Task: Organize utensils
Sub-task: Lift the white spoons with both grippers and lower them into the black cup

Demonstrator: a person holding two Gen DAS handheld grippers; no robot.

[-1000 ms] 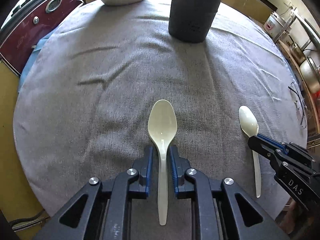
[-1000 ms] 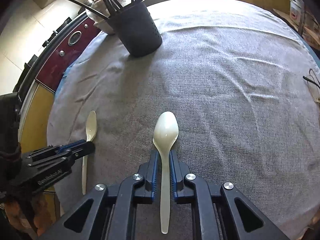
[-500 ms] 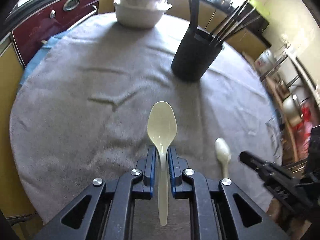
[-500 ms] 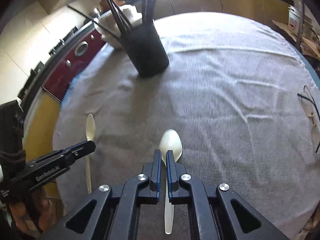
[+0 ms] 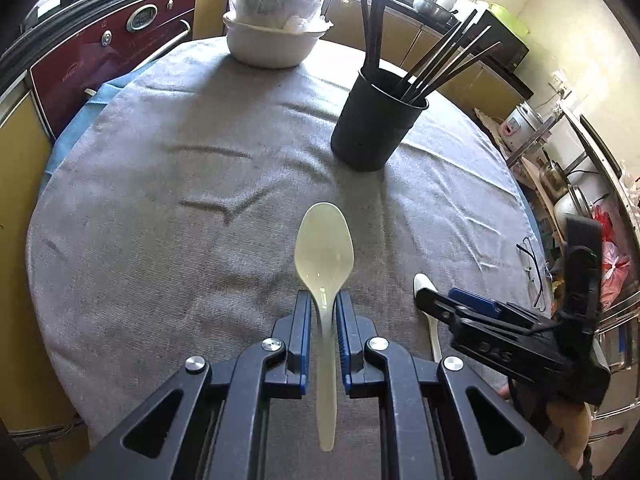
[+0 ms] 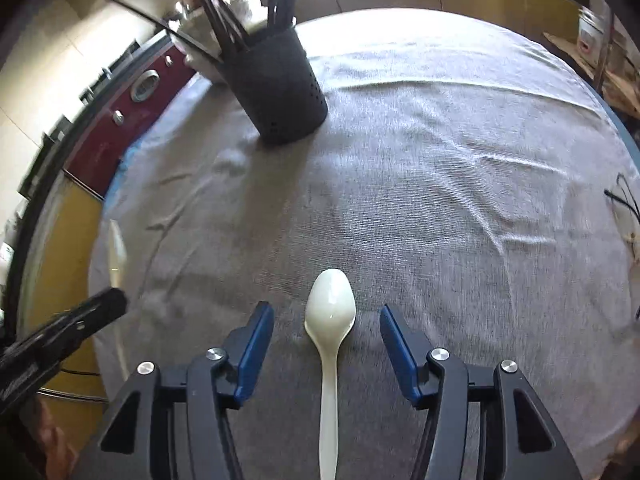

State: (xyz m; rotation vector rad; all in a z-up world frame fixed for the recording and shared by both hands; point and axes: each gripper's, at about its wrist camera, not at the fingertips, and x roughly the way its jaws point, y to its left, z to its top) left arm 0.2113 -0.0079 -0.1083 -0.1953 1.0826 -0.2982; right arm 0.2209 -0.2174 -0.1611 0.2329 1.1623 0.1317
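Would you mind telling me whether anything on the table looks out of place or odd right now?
One white spoon lies loose on the grey tablecloth between the fingers of the right claw, which are opening and not touching it, rather than standing in the black holder. The cloth is creased. Nothing looks spilled or broken.

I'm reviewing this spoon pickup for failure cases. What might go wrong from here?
1. The left hand-held gripper pinches its spoon only at the thin neck, so the spoon may pivot or slip on the way to the black utensil holder.
2. The right hand-held gripper is opening with the second spoon lying loose on the grey cloth; a regrasp might nudge it.
3. The chopsticks splay outward and may block insertion.
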